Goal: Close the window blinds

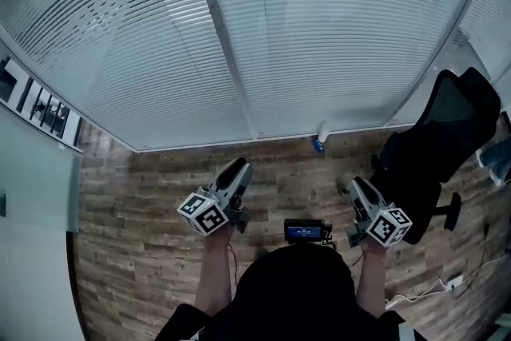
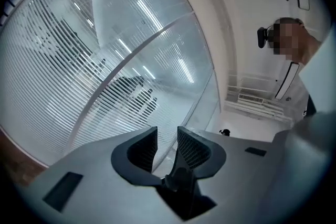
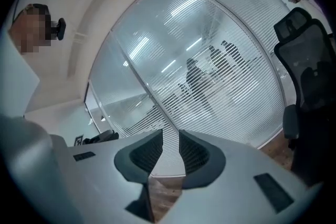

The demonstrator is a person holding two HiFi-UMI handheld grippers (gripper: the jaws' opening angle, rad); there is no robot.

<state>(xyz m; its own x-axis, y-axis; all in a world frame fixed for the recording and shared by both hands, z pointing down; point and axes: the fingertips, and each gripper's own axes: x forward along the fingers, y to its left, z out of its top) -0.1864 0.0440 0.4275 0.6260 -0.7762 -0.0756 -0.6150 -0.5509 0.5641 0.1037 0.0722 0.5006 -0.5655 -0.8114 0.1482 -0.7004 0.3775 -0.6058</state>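
Note:
White slatted blinds [image 1: 335, 28] cover the tall windows ahead, split by a pale upright frame [image 1: 223, 36]. Through the slats [image 2: 79, 71] I see dim shapes and ceiling lights, also in the right gripper view [image 3: 210, 71]. My left gripper [image 1: 238, 165] is held over the wood floor, short of the window, with its jaws apart and nothing between them [image 2: 167, 136]. My right gripper [image 1: 354, 186] hangs at the same distance, also with a gap between its jaws and nothing in it [image 3: 170, 139].
A black office chair [image 1: 447, 132] stands at the right, close to my right gripper. A small blue object [image 1: 318, 144] lies on the floor at the foot of the window. A wall with small framed panels [image 1: 40, 104] runs along the left.

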